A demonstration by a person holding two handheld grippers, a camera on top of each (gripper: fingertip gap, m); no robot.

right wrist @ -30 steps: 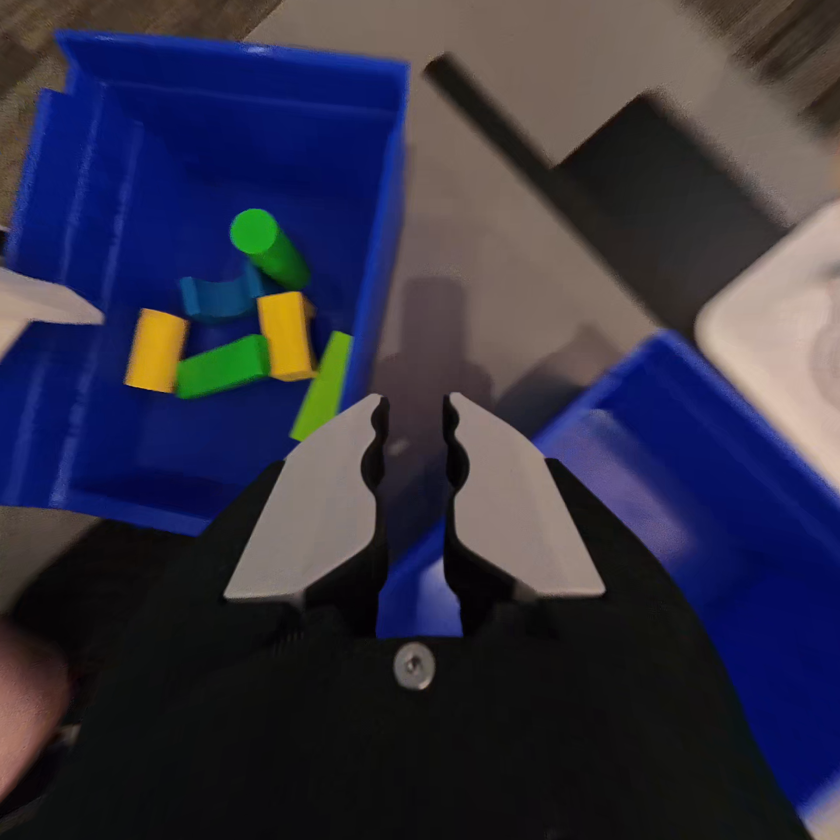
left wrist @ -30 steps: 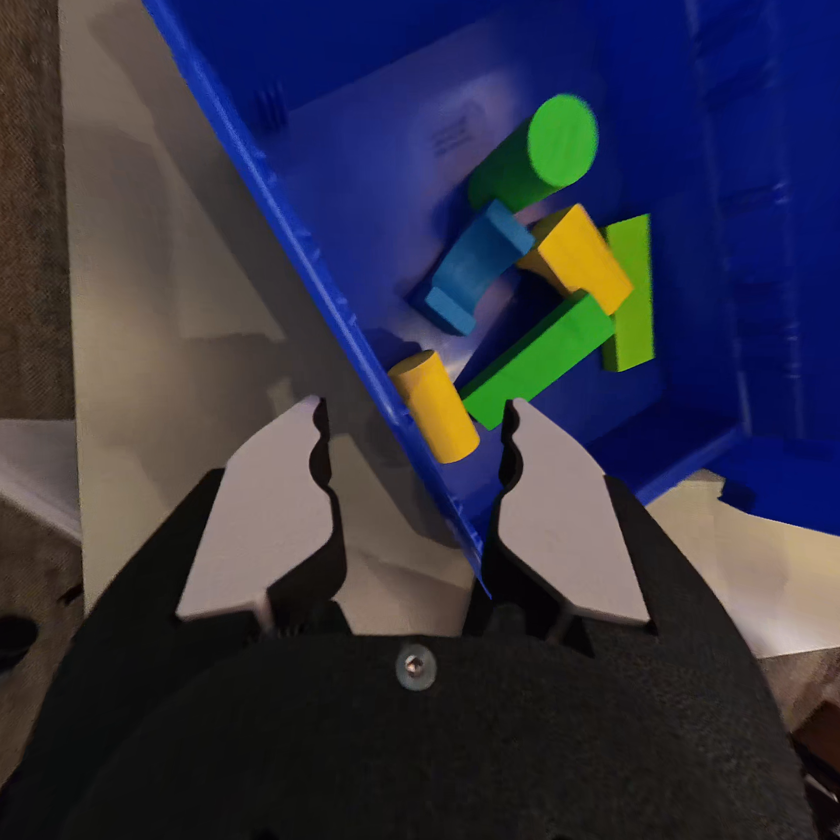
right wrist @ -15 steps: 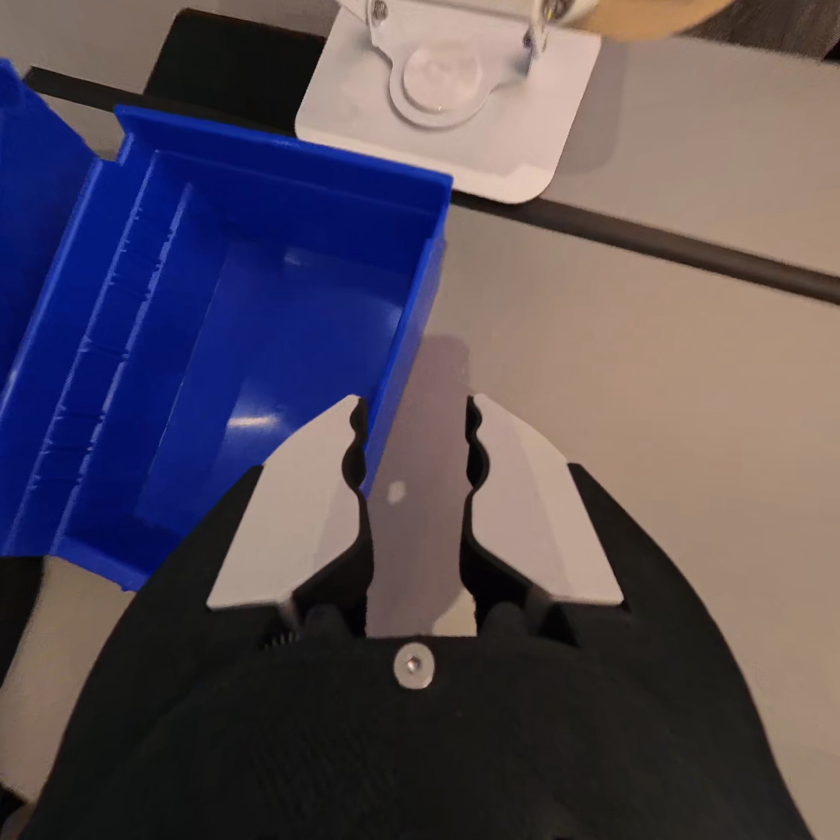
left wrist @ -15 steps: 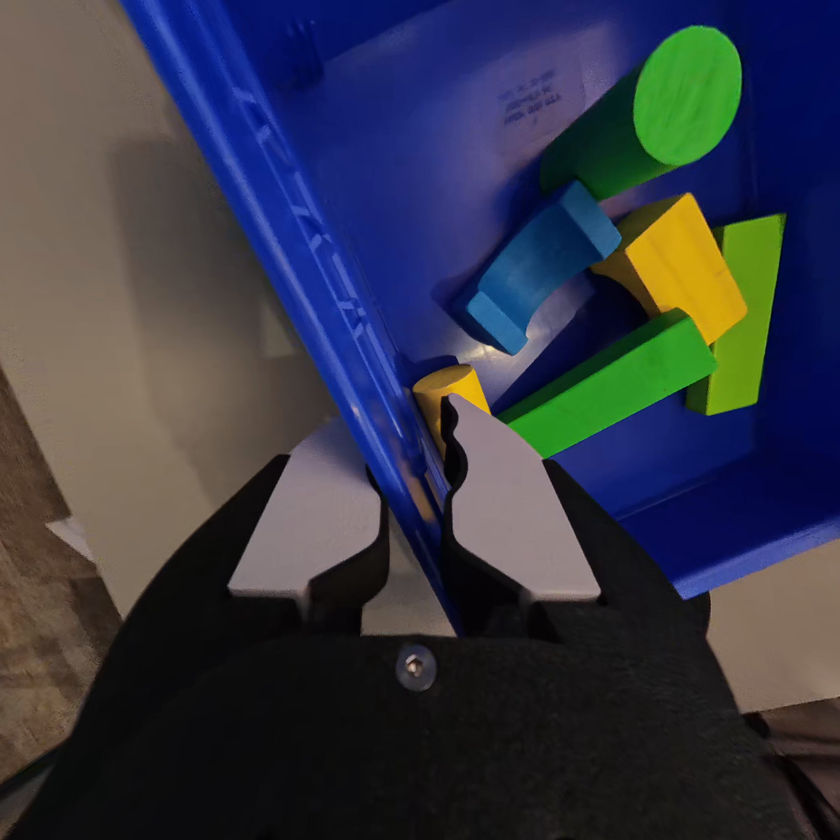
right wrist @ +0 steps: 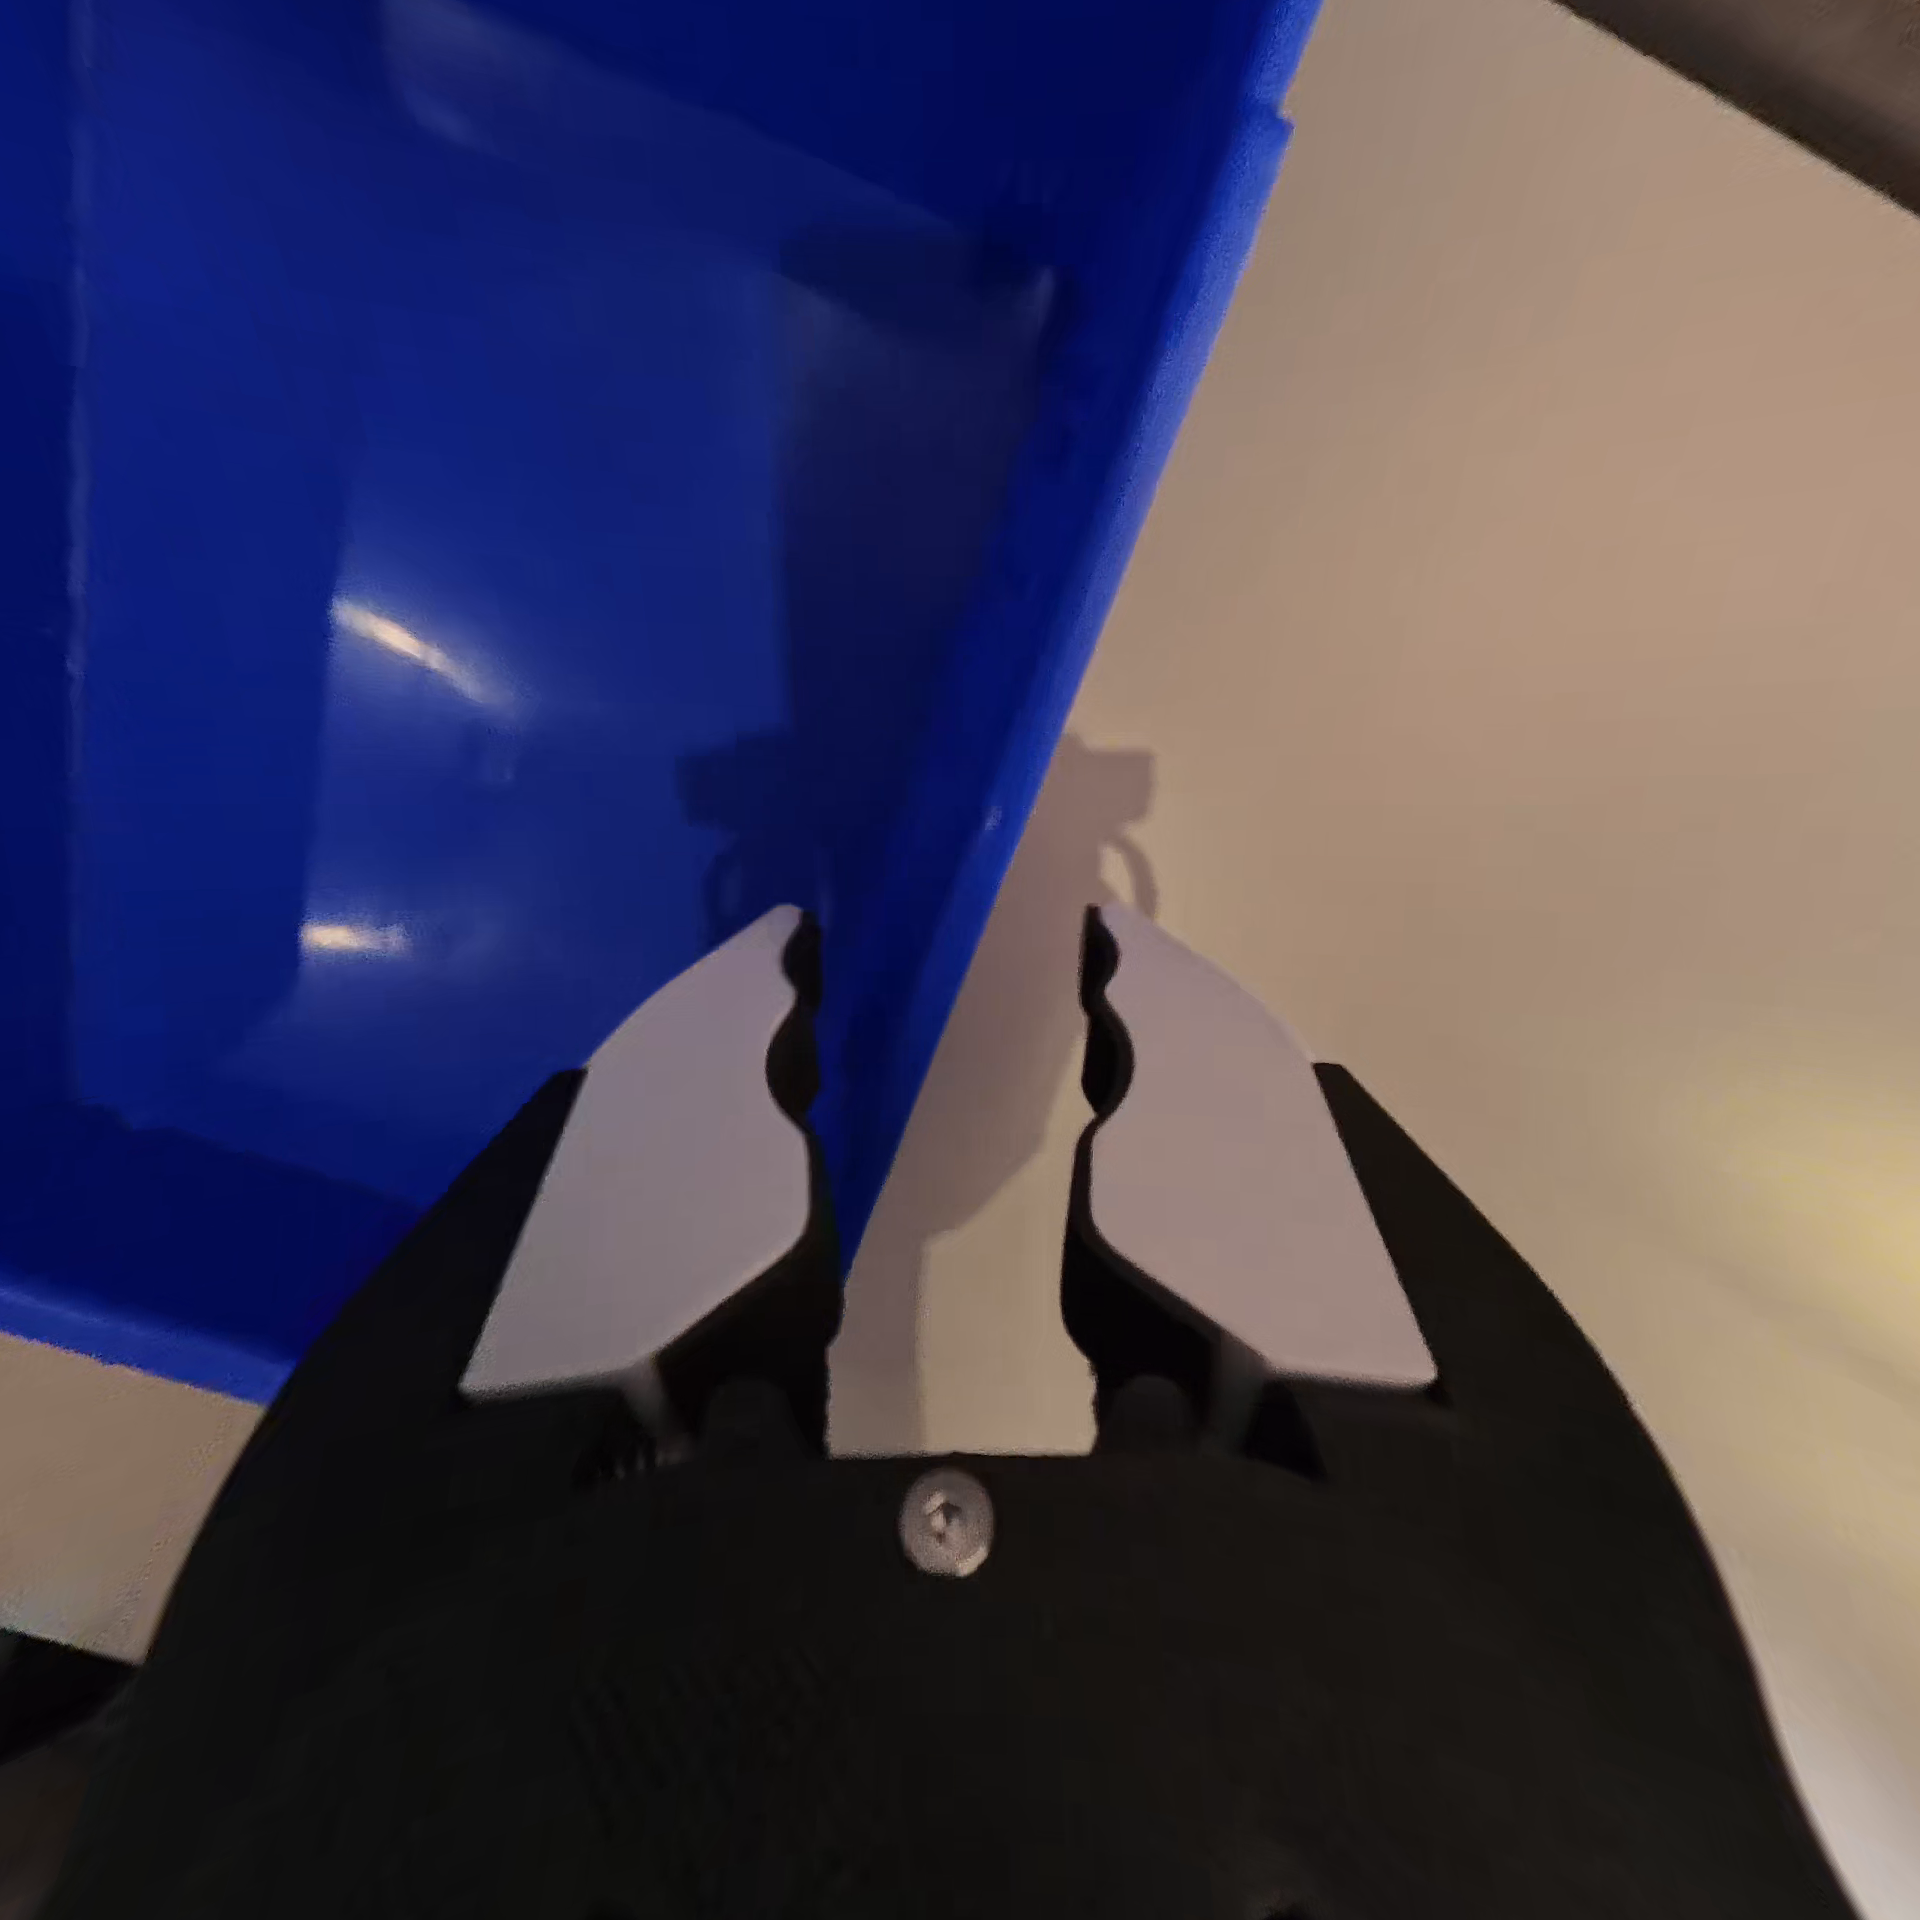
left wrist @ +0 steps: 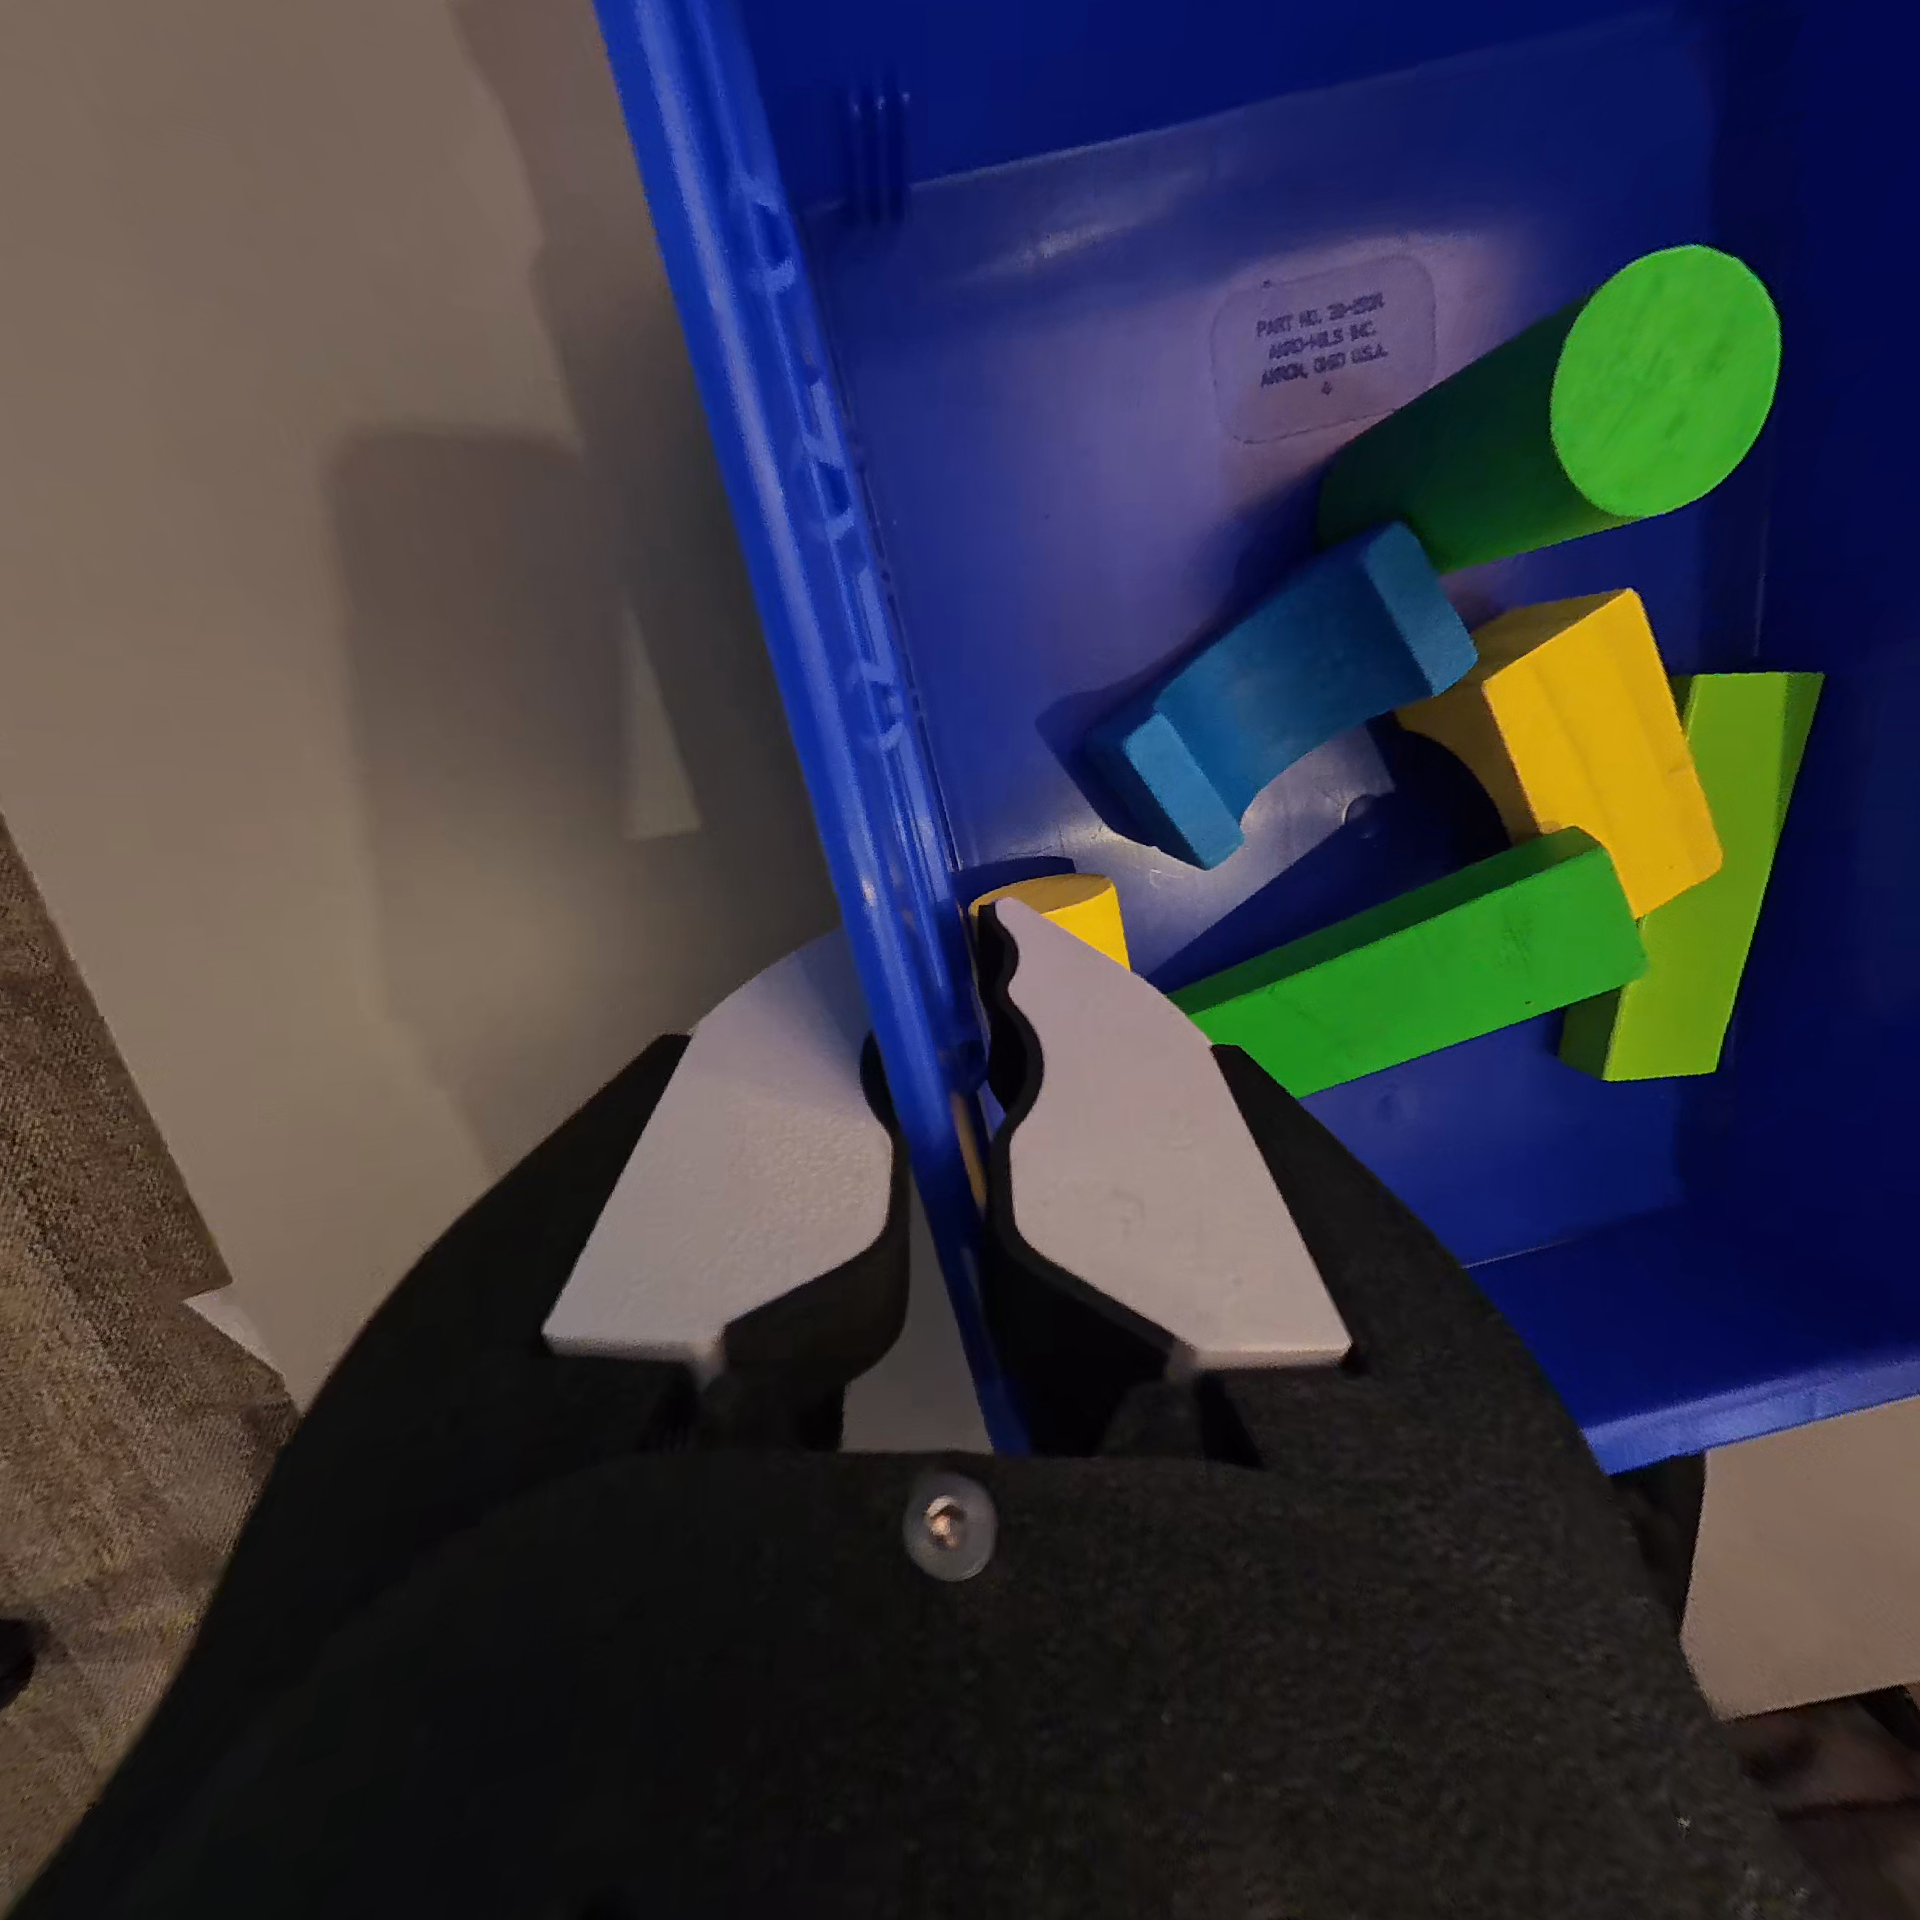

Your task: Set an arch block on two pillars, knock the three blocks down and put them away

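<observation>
A blue bin (left wrist: 810,520) holds a blue arch block (left wrist: 1288,686), a yellow arch block (left wrist: 1590,748), a green cylinder (left wrist: 1507,436), a green bar (left wrist: 1403,987), a light green plank (left wrist: 1725,883) and a yellow cylinder (left wrist: 1081,909), which is mostly hidden behind my finger. My left gripper (left wrist: 930,935) is shut on this bin's left wall, one finger inside and one outside. My right gripper (right wrist: 945,914) is open and straddles the right wall of a second blue bin (right wrist: 1091,520), which has nothing in it. Its left finger is inside and its right finger is outside.
Both bins stand on a beige table (right wrist: 1507,623). The table also shows left of the first bin (left wrist: 312,520). Its edge and a grey-brown carpet (left wrist: 83,1143) lie at the far left of the left wrist view. The tips of one gripper are about 45 cm away from the tips of the other.
My left gripper moved forward and closed on the bin's left wall. My right gripper swung away from the bin of blocks to the other bin, came down over its right wall and opened wider.
</observation>
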